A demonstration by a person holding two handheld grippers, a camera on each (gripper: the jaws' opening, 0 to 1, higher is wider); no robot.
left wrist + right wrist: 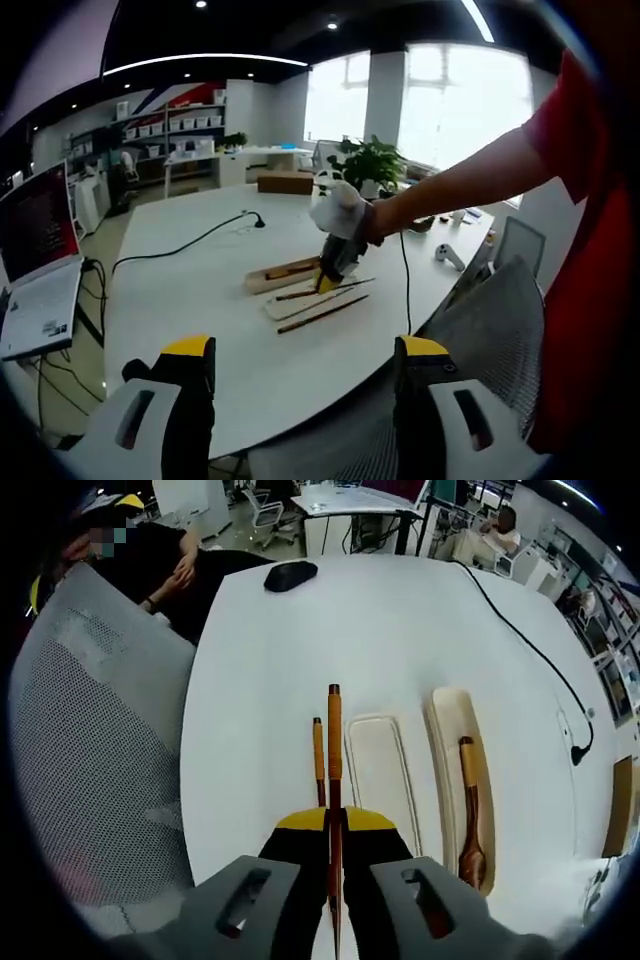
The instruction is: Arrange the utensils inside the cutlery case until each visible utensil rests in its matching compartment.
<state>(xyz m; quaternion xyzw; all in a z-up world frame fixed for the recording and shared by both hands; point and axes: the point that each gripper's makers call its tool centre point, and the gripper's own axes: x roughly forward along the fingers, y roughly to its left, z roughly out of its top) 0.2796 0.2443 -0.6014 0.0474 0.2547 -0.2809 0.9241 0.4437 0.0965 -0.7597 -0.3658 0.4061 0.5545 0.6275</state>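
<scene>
White office table (400,650) carries everything. Right gripper (335,825) has its fingers clamped on one chopstick (334,770), just left of the empty tray (380,770); second chopstick (318,755) lies on the table beside the held one. Spoon (468,810) sits in the wooden case half (445,720) further right. Left gripper (300,380) hangs off the table edge, fingers apart, holding nothing. Risks: grip is at the stick's end, so it may pivot or slip; lowering could knock the loose chopstick or nudge the tray
</scene>
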